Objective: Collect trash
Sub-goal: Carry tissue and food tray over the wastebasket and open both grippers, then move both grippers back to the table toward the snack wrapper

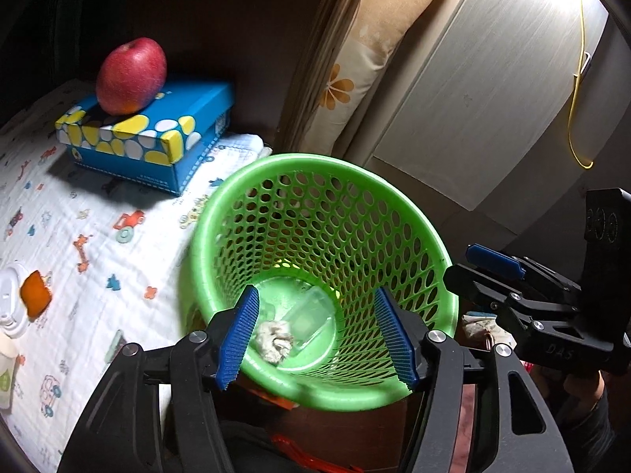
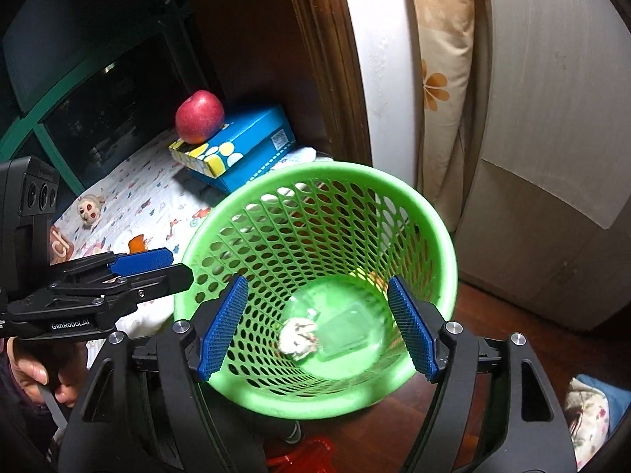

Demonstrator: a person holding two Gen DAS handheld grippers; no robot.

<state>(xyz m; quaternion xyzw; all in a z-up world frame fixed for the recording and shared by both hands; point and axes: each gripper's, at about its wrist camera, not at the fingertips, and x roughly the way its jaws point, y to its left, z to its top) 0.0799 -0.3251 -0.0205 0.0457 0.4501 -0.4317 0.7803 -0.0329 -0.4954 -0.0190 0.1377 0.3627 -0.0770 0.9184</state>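
Note:
A green perforated trash basket (image 1: 221, 213) stands on the floor beside the bed; it also shows in the right wrist view (image 2: 445, 232). On its bottom lie a crumpled paper ball (image 1: 274, 339) (image 2: 297, 337) and a clear plastic piece (image 1: 311, 315) (image 2: 351, 329). My left gripper (image 1: 317, 339) is open and empty above the basket's near rim. My right gripper (image 2: 317, 333) is open and empty over the basket from the other side. Each gripper shows in the other's view, the right gripper (image 1: 489, 272) and the left gripper (image 2: 157, 266).
A blue tissue box (image 1: 157, 134) with a red apple (image 1: 132, 75) on it sits on the patterned bedsheet (image 1: 79, 236). An orange peel piece (image 1: 35, 293) and a white cup lid (image 1: 10, 299) lie at the left. A small doll (image 2: 90, 207) lies on the sheet. A wardrobe (image 1: 493, 90) stands behind.

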